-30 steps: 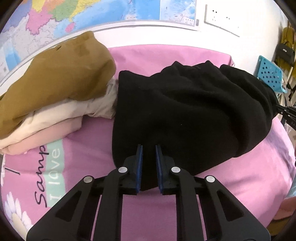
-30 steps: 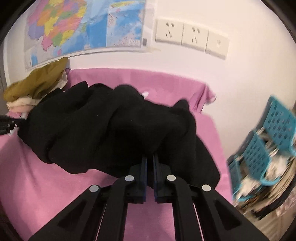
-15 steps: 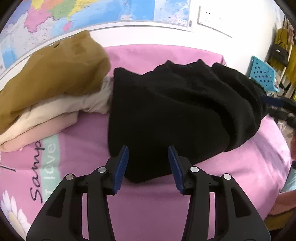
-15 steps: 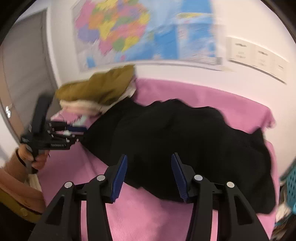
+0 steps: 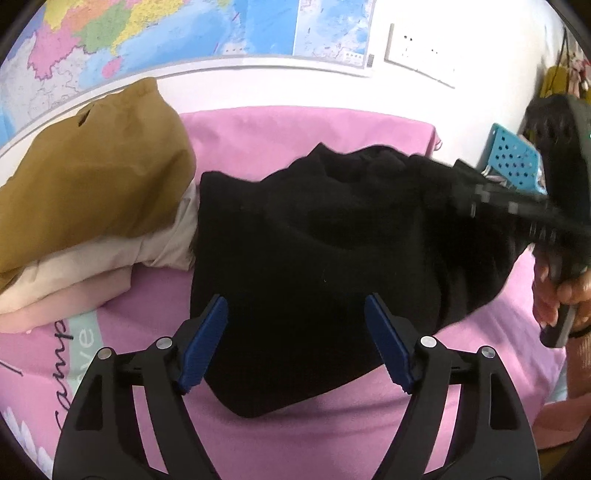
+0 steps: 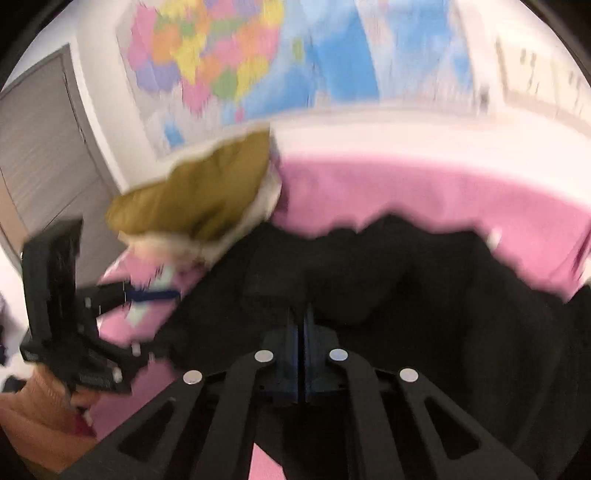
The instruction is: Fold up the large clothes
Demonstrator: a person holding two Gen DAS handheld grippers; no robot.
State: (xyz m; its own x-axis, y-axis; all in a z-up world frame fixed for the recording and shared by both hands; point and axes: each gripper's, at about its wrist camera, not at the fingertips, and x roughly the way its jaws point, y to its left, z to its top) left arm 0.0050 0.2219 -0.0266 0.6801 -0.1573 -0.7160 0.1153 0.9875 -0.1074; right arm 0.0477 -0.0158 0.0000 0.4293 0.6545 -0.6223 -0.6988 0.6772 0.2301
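Opening left claw (image 5: 295, 339) over black garment (image 5: 332, 258), nothing pinched, right claw (image 6: 301, 350) closed, grip on garment unclear.

Black garment (image 5: 332, 266) on pink sheet (image 5: 295, 133) w/ daisy print & teal strip at 8 o'clock. Mustard (image 5: 92, 184), cream, pale-pink stack at 10; multicolour map (image 5: 147, 33) at 12.

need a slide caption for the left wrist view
Left hand-held gripper, jaws opening, over a black garment on a pink sheet, beside a stack of folded clothes.
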